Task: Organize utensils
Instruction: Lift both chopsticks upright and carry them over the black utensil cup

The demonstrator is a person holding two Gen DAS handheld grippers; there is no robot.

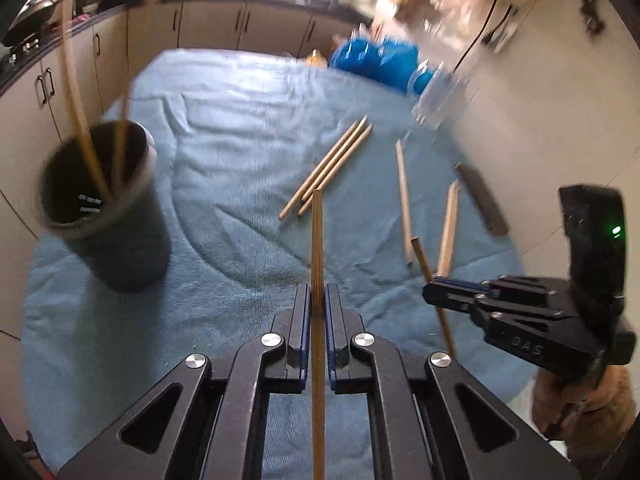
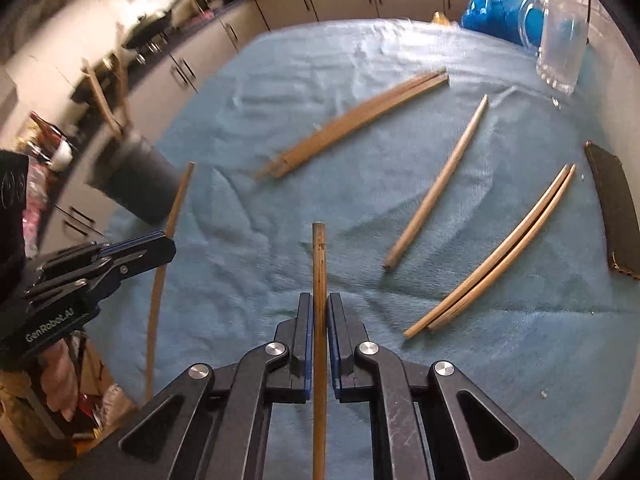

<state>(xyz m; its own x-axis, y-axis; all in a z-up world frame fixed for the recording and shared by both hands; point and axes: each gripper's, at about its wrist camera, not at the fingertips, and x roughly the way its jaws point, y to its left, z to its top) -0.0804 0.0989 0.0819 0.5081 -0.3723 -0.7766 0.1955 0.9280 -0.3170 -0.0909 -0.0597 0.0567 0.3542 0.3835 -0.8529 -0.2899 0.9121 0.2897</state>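
The left gripper [image 1: 318, 300] had its jaws clamped on one chopstick [image 1: 317, 240], held above the blue towel [image 1: 240, 140] on the table. The right gripper [image 2: 319, 312] likewise gripped a darker chopstick [image 2: 319, 264]. Left of them stood a dark cup [image 1: 104, 208], blurred, with what looked like two chopsticks inside. Loose chopsticks [image 2: 360, 120] lay farther off on the towel, a dark case [image 2: 612, 216] at the far right.

Your left gripper [image 1: 318, 300] and right gripper [image 2: 319, 308]: black linkage arms, silver screws, blue-lined jaws, white "GenRobot.AI" lettering, green light.
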